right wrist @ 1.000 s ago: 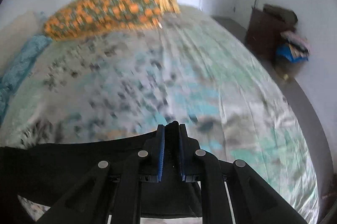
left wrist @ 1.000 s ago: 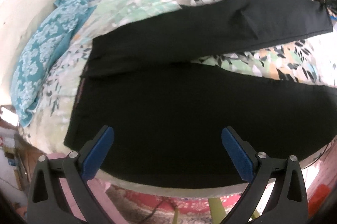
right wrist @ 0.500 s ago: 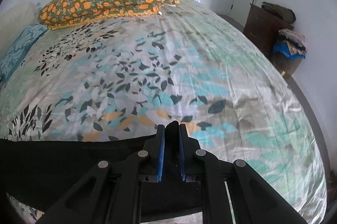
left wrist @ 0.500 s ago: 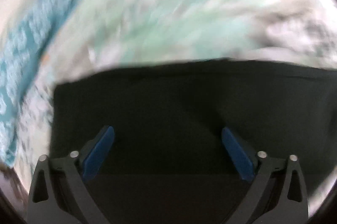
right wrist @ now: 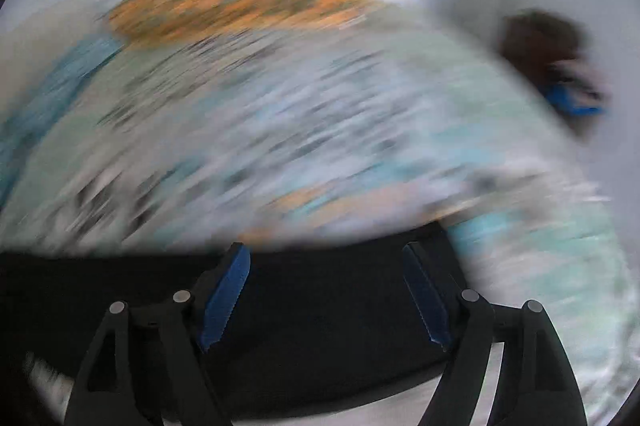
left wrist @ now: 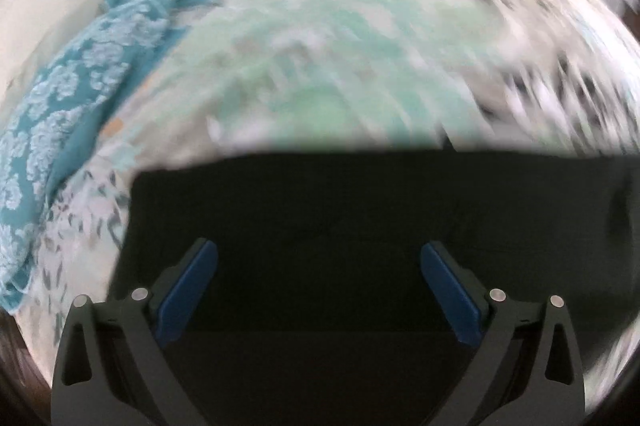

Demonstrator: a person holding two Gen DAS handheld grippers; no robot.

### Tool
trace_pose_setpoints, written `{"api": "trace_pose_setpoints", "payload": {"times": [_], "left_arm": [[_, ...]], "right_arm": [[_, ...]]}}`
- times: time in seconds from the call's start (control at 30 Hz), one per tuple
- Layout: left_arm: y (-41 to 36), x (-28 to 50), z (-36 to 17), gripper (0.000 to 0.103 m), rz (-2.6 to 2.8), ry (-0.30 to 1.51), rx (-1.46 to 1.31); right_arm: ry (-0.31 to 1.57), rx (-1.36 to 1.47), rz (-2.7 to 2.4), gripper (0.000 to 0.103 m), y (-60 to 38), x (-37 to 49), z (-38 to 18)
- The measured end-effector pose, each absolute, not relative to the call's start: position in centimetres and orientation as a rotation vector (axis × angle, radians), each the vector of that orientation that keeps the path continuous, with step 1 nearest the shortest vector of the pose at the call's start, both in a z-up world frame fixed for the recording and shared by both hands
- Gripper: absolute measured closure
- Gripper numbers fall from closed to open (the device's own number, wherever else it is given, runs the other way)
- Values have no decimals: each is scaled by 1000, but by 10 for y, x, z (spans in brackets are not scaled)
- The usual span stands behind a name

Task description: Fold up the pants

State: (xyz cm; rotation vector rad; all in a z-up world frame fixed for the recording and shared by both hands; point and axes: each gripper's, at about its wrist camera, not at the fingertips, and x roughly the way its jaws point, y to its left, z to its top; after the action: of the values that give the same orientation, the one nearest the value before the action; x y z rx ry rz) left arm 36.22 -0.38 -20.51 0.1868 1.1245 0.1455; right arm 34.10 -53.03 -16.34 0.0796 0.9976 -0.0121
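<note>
Pants [left wrist: 360, 226]: black, spread low in both frames on the bed [left wrist: 340, 65].
Left tongs [left wrist: 318, 290]: spread wide, gripping nothing.
Right tongs [right wrist: 326, 290]: released, wide apart.

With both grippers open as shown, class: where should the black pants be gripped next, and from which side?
Probably the pants at their far straight edge, near the square left corner. Bring the open left gripper in from the near side, low: the cloth lies flat on the bedsheet.

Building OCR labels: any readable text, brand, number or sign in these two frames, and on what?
None readable.
Pants: plain black, no label showing.
Sheet, teal pillow and orange pillow: prints only, motion-blurred.
Left gripper and right gripper: no markings visible.
</note>
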Motion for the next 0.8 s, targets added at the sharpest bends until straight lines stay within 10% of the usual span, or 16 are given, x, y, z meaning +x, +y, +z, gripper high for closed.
{"api": "trace_pose_setpoints", "payload": {"times": [0.4, 0.8], "left_arm": [[89, 299, -181, 1, 325, 1167, 94], [-43, 177, -193, 1, -48, 1181, 170]], "right_arm": [[1015, 203, -423, 18, -650, 272, -167], [915, 168, 22, 9, -383, 120, -131]]}}
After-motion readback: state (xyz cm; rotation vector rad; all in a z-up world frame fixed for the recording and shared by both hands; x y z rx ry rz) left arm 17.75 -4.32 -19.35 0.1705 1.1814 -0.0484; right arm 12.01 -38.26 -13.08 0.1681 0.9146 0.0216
